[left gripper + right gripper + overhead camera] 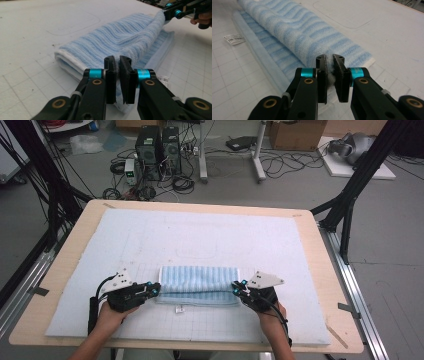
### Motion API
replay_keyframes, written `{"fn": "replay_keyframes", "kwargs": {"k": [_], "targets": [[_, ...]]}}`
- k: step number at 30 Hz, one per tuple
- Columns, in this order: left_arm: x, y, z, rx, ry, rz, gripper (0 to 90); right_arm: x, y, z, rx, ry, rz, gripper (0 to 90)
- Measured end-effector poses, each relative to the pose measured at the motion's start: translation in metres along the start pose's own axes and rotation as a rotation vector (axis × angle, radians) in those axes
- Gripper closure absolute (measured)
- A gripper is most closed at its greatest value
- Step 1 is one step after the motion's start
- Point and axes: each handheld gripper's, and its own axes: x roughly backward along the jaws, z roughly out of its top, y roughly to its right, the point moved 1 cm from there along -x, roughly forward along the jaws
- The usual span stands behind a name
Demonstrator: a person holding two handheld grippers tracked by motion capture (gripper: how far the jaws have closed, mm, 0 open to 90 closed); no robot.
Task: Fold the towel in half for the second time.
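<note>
a light blue striped towel (199, 282), folded into a long band, lies on the near middle of the white foam mat (200, 235), its length running left to right. its upper layer rises as a rounded fold, while a flatter layer shows beneath along the near edge, and a small white tag (178, 309) with a barcode sticks out onto the mat just in front of it.

the left gripper (156, 290) is at the towel's left end; in the left gripper view its jaws stand with a thin slit between them, a slim edge of terry cloth in that slit, and whether the pads press on it cannot be told. no earlier look is given here. the right gripper (235, 289) is at the right end, jaws narrow and pinching a tuft of the cloth, lifting that corner slightly.

the mat rests on a pale wooden table (75, 240). beyond it, on the grey floor, stand two black computer towers (157, 147) among cables.
</note>
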Motion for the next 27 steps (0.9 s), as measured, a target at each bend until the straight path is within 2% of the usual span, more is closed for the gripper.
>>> {"fn": "replay_keyframes", "kwargs": {"k": [3,5,10,12,15,18,19,21,22,25,27], "targets": [[0.003,-0.005,0.004,0.029,0.027,0.035,61.2,0.002,-0.001,-0.001,0.002,-0.010,0.004,76.9],[0.005,-0.007,0.008,0.049,0.056,0.052,54.9,0.004,0.000,-0.001,-0.018,-0.021,0.018,64.0],[0.002,-0.013,0.014,0.078,0.087,0.061,54.6,0.018,0.008,0.005,-0.098,0.080,-0.005,58.4],[-0.002,-0.014,0.017,0.081,0.076,0.069,56.3,0.020,0.011,0.006,-0.114,0.099,-0.035,58.3],[-0.013,-0.015,0.019,0.084,0.046,0.061,61.8,0.015,0.014,0.012,-0.148,0.112,-0.053,58.4],[-0.023,-0.013,0.017,0.100,0.004,0.054,64.7,0.001,0.012,0.016,-0.134,0.082,-0.047,58.5],[-0.025,-0.012,0.016,0.097,-0.009,0.051,64.7,-0.007,0.009,0.016,-0.118,0.048,-0.042,58.3],[-0.028,-0.010,0.014,0.078,-0.066,0.046,65.0,-0.019,0.004,0.015,-0.083,-0.013,-0.025,58.0],[-0.030,-0.010,0.012,0.070,-0.096,0.041,65.0,-0.022,0.002,0.014,-0.072,-0.032,-0.022,58.0],[-0.031,-0.009,0.010,0.075,-0.132,0.035,65.4,-0.028,-0.003,0.009,-0.046,-0.084,0.003,57.3],[-0.031,-0.009,0.009,0.074,-0.166,0.036,67.2,-0.028,-0.005,0.003,-0.047,-0.106,0.014,56.7]]}}
